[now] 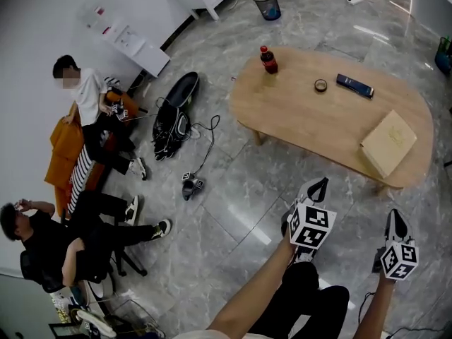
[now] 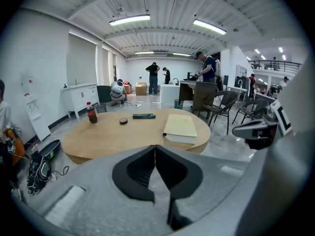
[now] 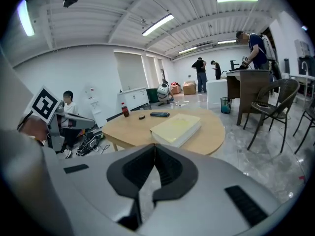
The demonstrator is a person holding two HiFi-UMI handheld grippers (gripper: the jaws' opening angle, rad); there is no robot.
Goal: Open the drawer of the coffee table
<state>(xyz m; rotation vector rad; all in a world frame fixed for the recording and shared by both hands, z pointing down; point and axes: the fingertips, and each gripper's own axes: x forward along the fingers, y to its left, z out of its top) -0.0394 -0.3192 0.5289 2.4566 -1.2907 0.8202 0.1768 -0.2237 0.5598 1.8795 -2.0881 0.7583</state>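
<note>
Holding the left gripper (image 1: pixel 318 185) and right gripper (image 1: pixel 395 216) pressed together and empty, we face the coffee table (image 1: pixel 311 115) ahead, its drawer unseen.

Light matt wood is seen on the worktop (image 1: pixel 318 122). The floor (image 1: pixel 233 210) around it is finished in glossy marble-look tile. On the worktop, book (image 1: pixel 389 142) cover is rendered pale, matt; bottle (image 1: pixel 268 60) glossy plastic.

An open-plan office or lab: strip ceiling lights (image 2: pixel 130 19); grey marble floor (image 1: pixel 233 203); white cabinets (image 2: pixel 78 96); far counter (image 2: pixel 170 93); people working.
</note>
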